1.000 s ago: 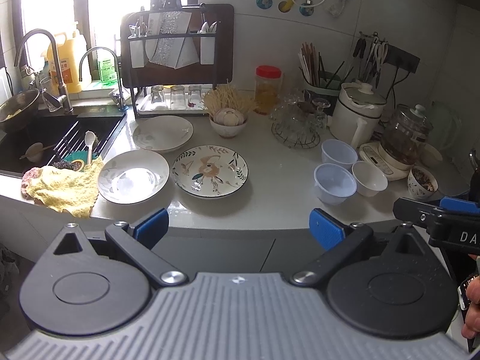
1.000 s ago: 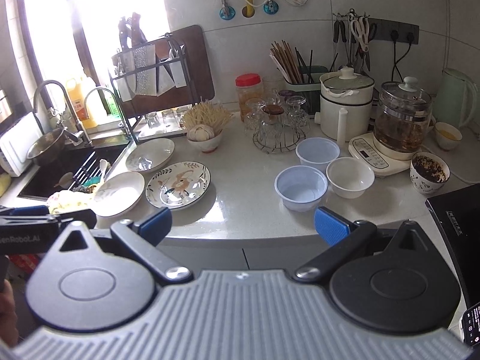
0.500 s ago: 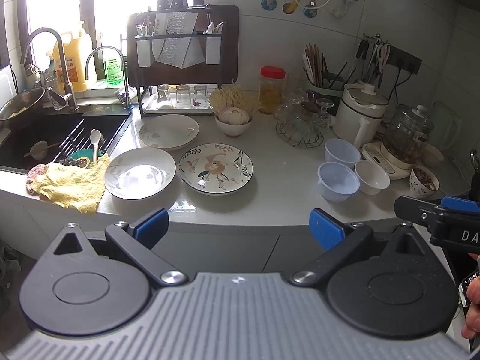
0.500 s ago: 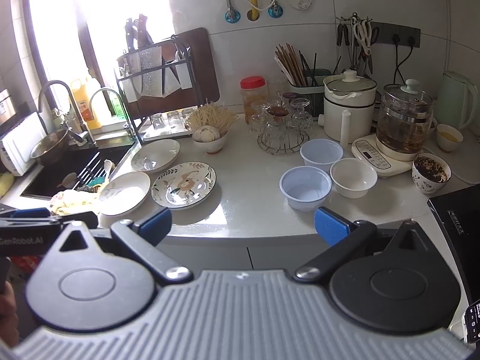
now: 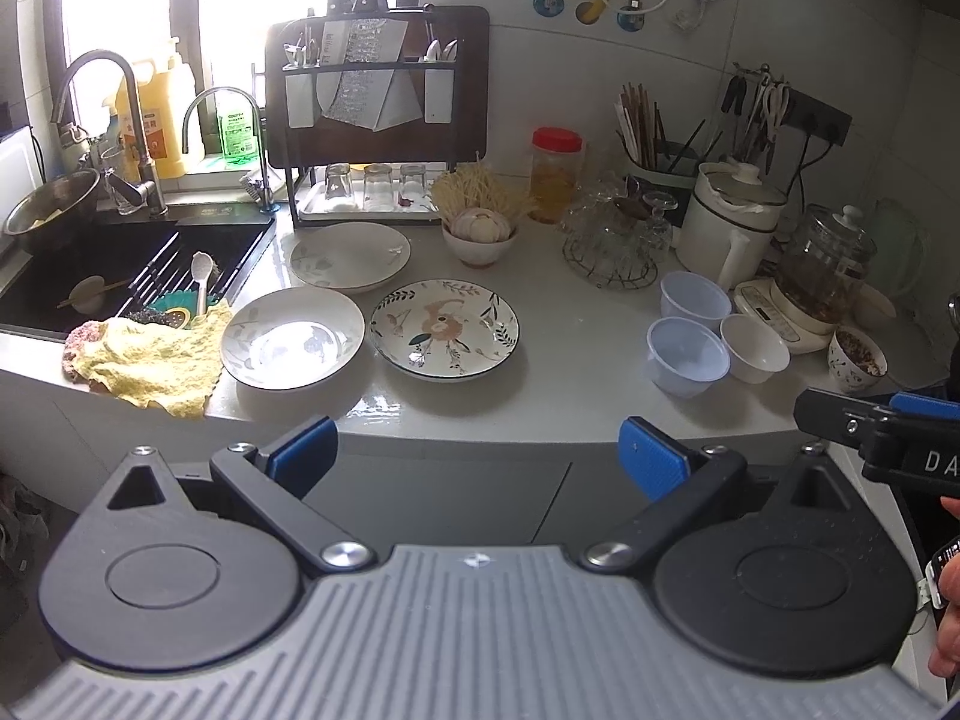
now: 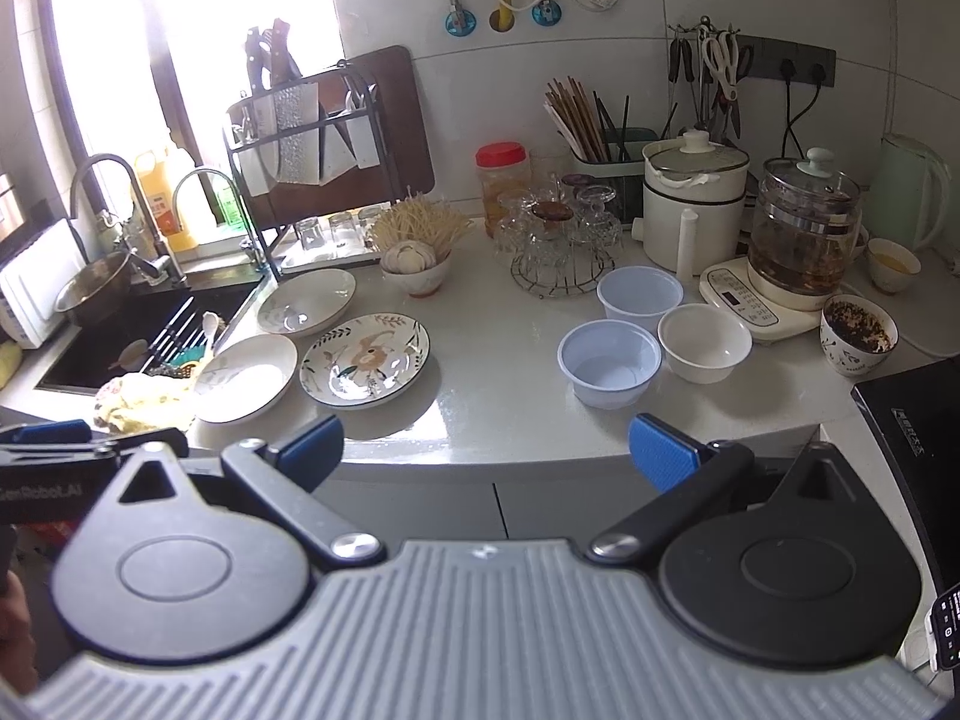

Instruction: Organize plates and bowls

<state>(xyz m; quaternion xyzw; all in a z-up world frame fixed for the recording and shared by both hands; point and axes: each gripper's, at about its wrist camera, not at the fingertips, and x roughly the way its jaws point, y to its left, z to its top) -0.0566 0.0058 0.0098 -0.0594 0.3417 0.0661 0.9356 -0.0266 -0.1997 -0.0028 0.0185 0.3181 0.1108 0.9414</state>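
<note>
Beside the plates (image 5: 444, 327), yellow cloth (image 5: 150, 360)

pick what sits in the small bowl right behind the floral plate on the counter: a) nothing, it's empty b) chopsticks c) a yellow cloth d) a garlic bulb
d: the small bowl behind the floral plate holds a pale, ridged garlic bulb, also seen in the right wrist view; the chopsticks stand in a holder by the wall and the yellow cloth lies by the sink.
</note>
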